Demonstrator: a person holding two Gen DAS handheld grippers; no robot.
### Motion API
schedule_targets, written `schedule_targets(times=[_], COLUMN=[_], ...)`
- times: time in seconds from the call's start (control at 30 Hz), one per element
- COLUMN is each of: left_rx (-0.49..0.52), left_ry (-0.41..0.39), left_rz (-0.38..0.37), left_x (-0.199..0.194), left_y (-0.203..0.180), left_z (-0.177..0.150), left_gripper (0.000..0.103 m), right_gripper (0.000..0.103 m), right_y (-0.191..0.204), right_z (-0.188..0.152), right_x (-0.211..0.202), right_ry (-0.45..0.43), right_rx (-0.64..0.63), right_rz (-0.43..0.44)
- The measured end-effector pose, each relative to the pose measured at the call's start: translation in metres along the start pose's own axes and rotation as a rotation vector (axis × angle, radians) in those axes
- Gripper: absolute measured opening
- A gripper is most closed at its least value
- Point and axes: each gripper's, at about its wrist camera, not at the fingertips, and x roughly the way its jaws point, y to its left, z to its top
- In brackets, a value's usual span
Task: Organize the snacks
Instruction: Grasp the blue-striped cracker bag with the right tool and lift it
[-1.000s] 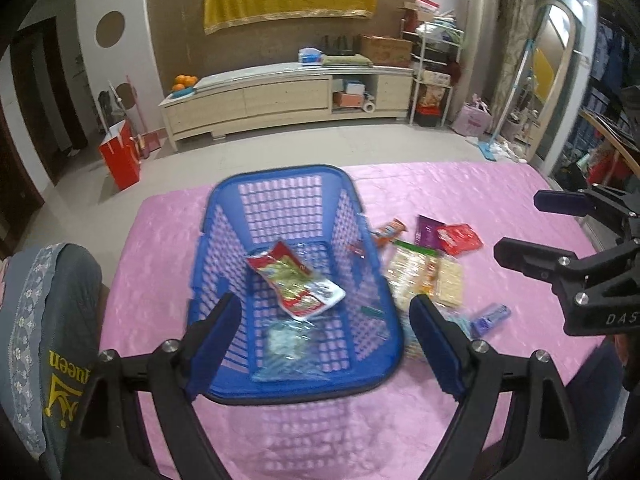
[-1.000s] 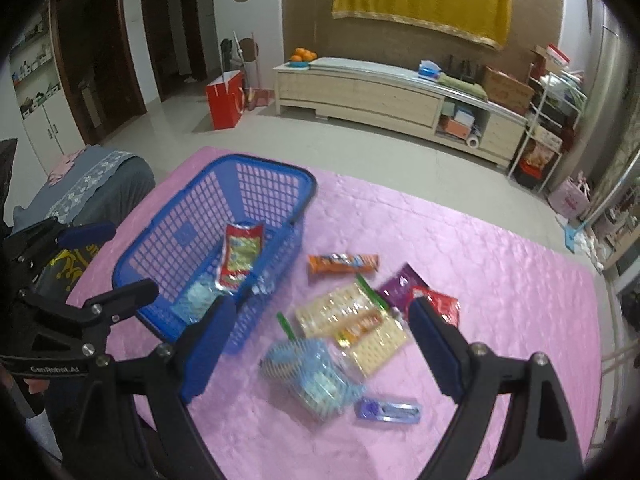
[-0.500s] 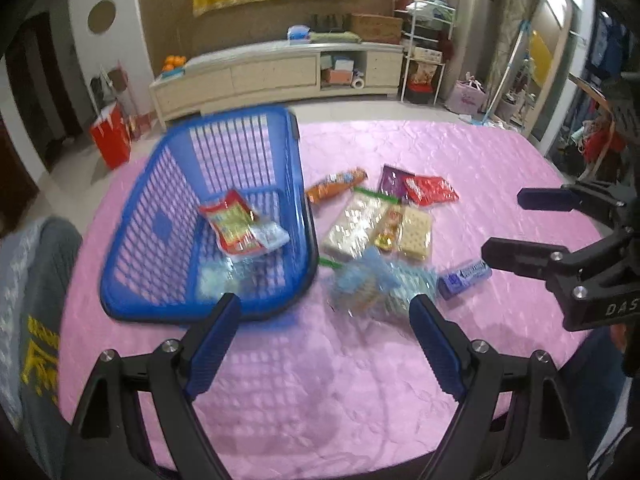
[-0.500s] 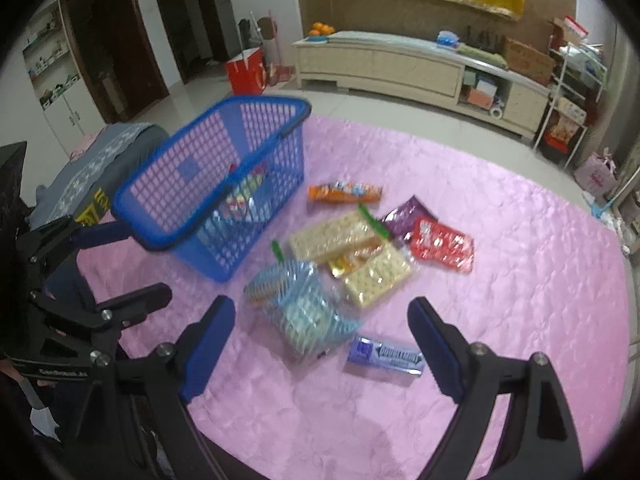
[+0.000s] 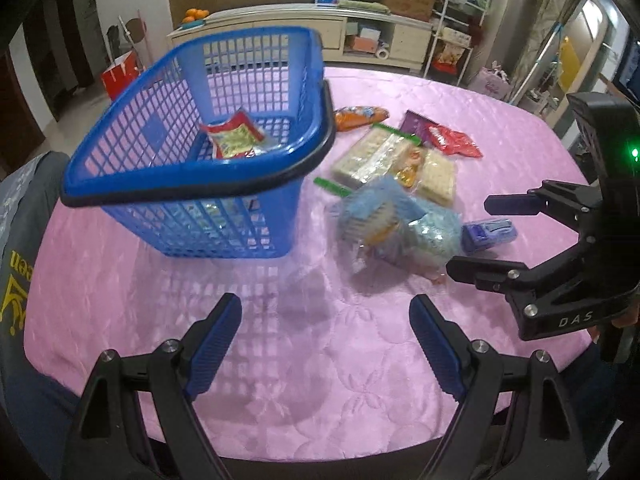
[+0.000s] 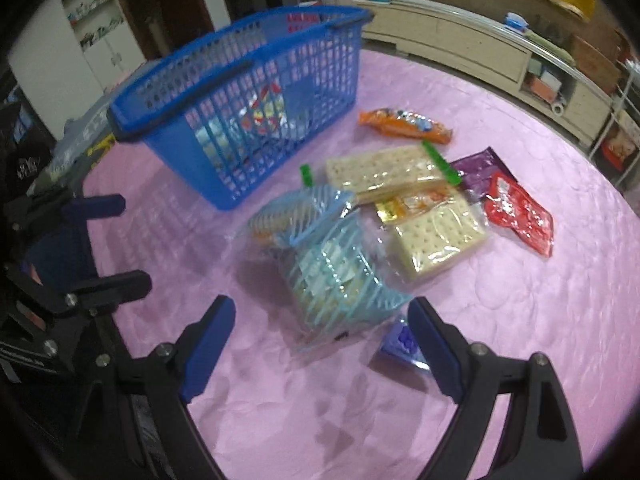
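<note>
A blue plastic basket [image 5: 224, 216] [image 6: 280, 28] stands on the pink table cover and holds a red-and-green snack packet [image 5: 234, 136]. Right of it lie loose snacks: a light blue striped bag [image 5: 384, 220] [image 6: 332, 268], cracker packs [image 6: 384, 168], an orange bar [image 6: 404, 124], a red packet [image 6: 518, 212], a purple packet [image 6: 478, 168] and a blue gum pack [image 5: 488, 232]. My left gripper [image 5: 325, 344] is open and empty, low over the table's front. My right gripper [image 6: 322, 344] is open and empty, just short of the blue striped bag; it also shows in the left wrist view [image 5: 494, 236].
The pink quilted cover [image 5: 320, 400] spans the table up to its near edge. A grey cushion [image 5: 16, 240] sits at the left. A long low cabinet [image 6: 460, 44] and a wire shelf [image 5: 452, 40] stand across the room.
Both grippers have dropped lower and pulled back toward the table's near edge. The right gripper has closed in on the blue striped bag. The snacks have stayed in place.
</note>
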Motion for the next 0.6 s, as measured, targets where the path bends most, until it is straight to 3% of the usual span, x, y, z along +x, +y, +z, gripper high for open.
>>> schedule_targets(times=[0.37,0.6], left_rx=[-0.025,-0.024], left_ry=[0.04,0.031], left_rz=[-0.008,-0.006], left_x=[0.025,0.024], left_y=[0.003,0.008], left_z=[-0.005,-0.004], left_gripper=[0.084,0.084], right_gripper=[0.09,0.066], right_y=[0.014,0.019], right_z=[0.014,0.015], right_x=[0.035,0.052], right_ry=[0.051,0.099], right_rx=[-0.223,-0.262], right_rz=[0.001,-0.062])
